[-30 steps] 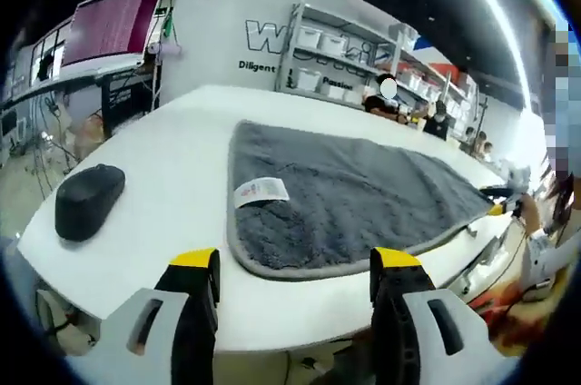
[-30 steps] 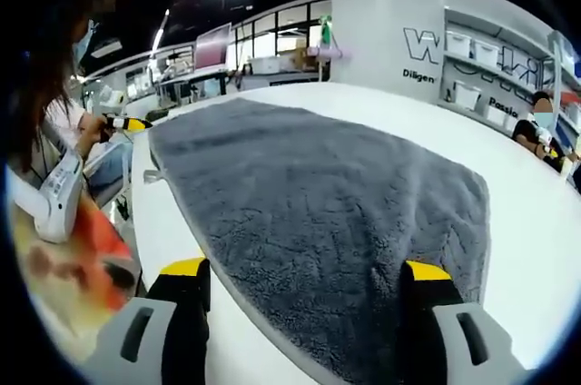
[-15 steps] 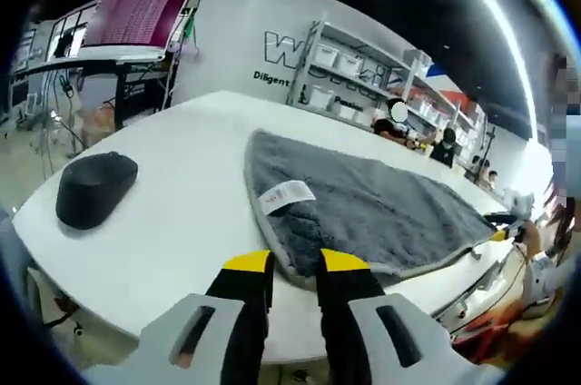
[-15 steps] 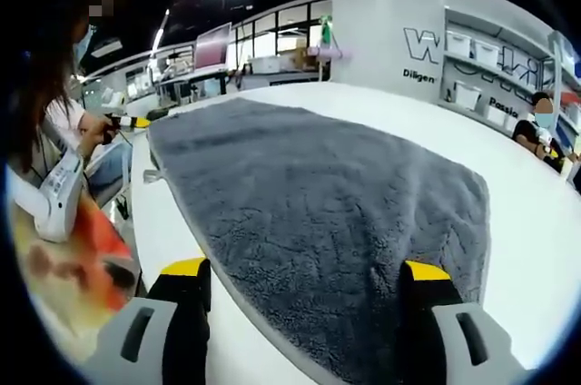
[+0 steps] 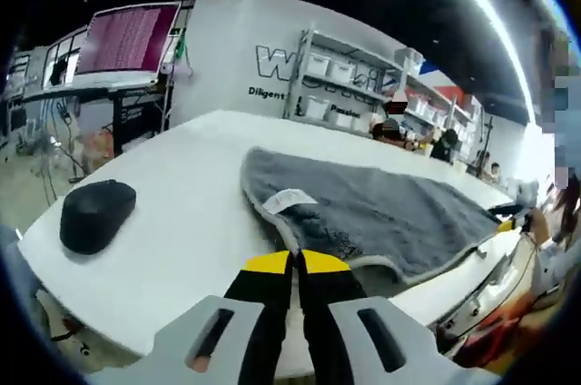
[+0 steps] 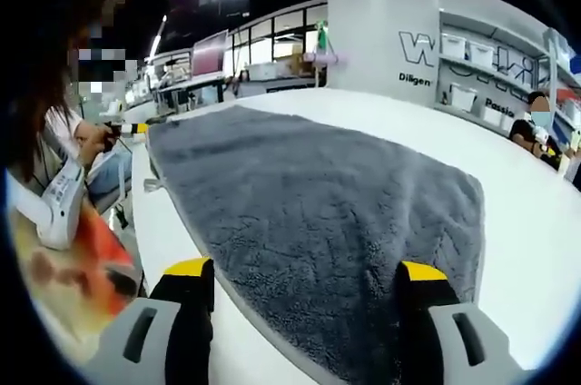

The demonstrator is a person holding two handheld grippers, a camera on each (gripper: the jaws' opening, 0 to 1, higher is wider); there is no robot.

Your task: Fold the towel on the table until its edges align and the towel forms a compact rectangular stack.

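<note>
Left gripper pinched tight on grey towel corner, lifted off white table. Computer mouse at 9 o'clock. Right gripper wide open, straddling towel edge, empty.

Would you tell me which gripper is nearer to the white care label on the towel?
Left. The left gripper is shut on the towel edge just below the care label; the right gripper hovers open over another edge.
</note>
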